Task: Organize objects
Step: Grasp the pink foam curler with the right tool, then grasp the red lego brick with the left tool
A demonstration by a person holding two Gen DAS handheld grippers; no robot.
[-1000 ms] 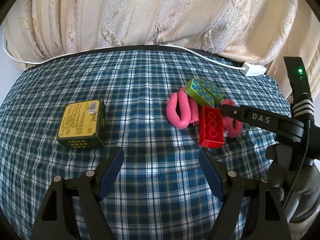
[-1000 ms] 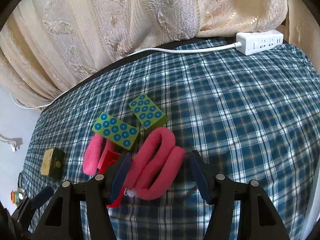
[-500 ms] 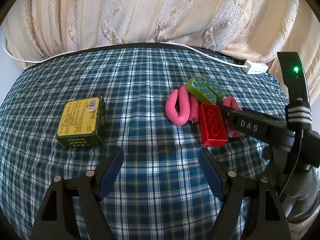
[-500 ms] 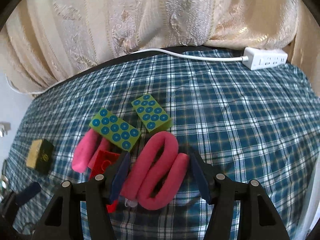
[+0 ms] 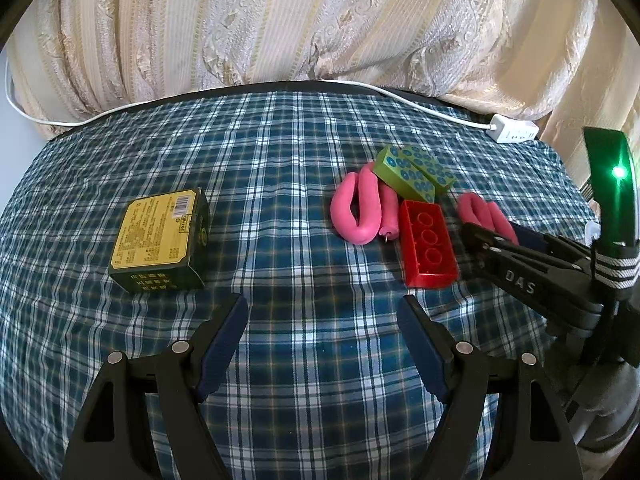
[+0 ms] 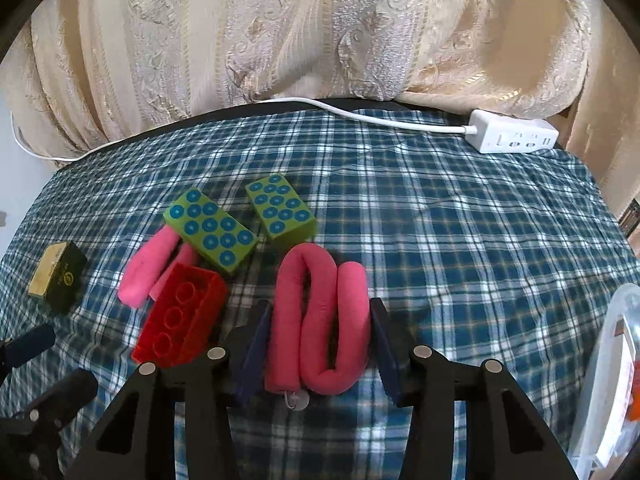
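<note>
A folded pink foam roller (image 6: 320,320) lies between the pads of my right gripper (image 6: 320,332), which is shut on it; it also shows in the left wrist view (image 5: 486,216). A red brick (image 6: 182,314) (image 5: 428,250) lies just left of it. A second pink roller (image 6: 150,266) (image 5: 362,208) and two green blocks with blue dots (image 6: 210,230) (image 6: 282,210) lie beyond. My left gripper (image 5: 322,324) is open and empty above the cloth, with a dark green tin (image 5: 160,236) ahead to its left.
The blue checked cloth (image 5: 280,152) covers the table. A white power strip (image 6: 512,136) and its cable lie at the far edge by the cream curtain (image 6: 320,28). A clear plastic container (image 6: 612,380) stands at the right.
My right gripper has swung to face the pink roller straight on, and its pads have closed in against the roller's sides. My left gripper has held still.
</note>
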